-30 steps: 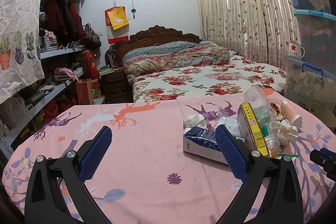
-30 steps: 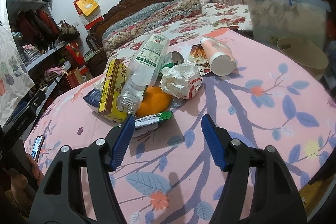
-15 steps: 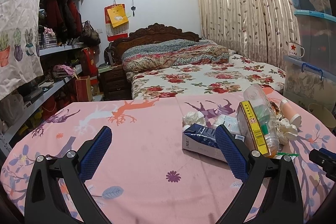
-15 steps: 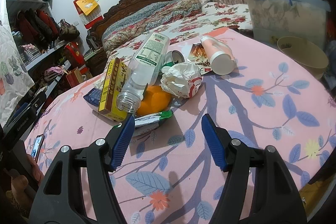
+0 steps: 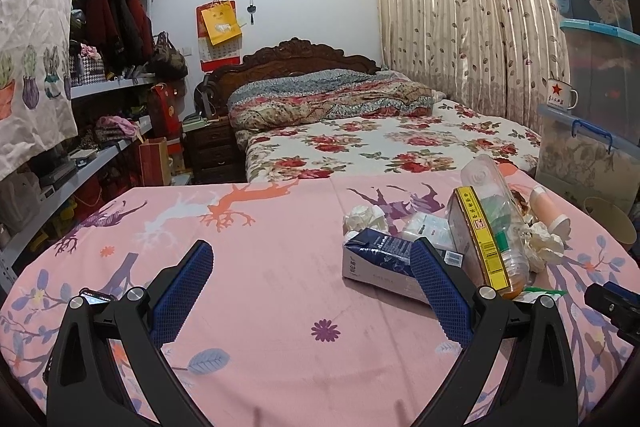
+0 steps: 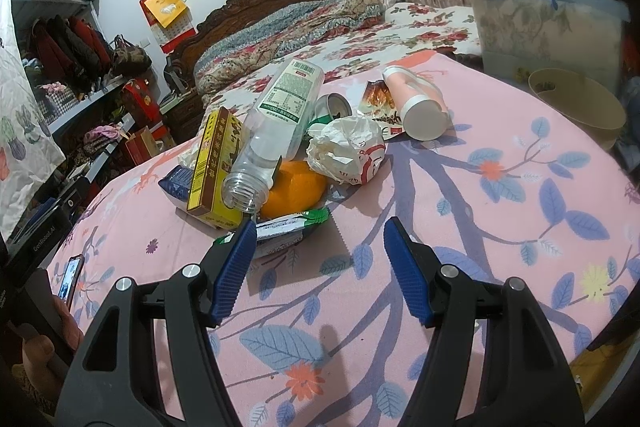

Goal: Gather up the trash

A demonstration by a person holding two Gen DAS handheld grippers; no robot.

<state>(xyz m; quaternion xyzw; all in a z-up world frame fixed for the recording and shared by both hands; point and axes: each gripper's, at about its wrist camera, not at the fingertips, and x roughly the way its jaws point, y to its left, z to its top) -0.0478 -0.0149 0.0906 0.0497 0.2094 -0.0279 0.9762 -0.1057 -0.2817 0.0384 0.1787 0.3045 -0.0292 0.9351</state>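
Note:
A heap of trash lies on the pink cloth-covered table: a clear plastic bottle, a yellow box, an orange peel, a crumpled white wrapper, a green-and-white packet, a pink cup on its side and a dark blue carton. My right gripper hangs open just short of the heap, its left finger beside the packet. Left of the heap my left gripper is open and empty, its right finger in front of the blue carton.
A tan bin stands off the table's far right edge, beside stacked plastic storage boxes. A bed lies beyond the table. Shelves of clothes line the left wall. A hand with a phone shows at lower left.

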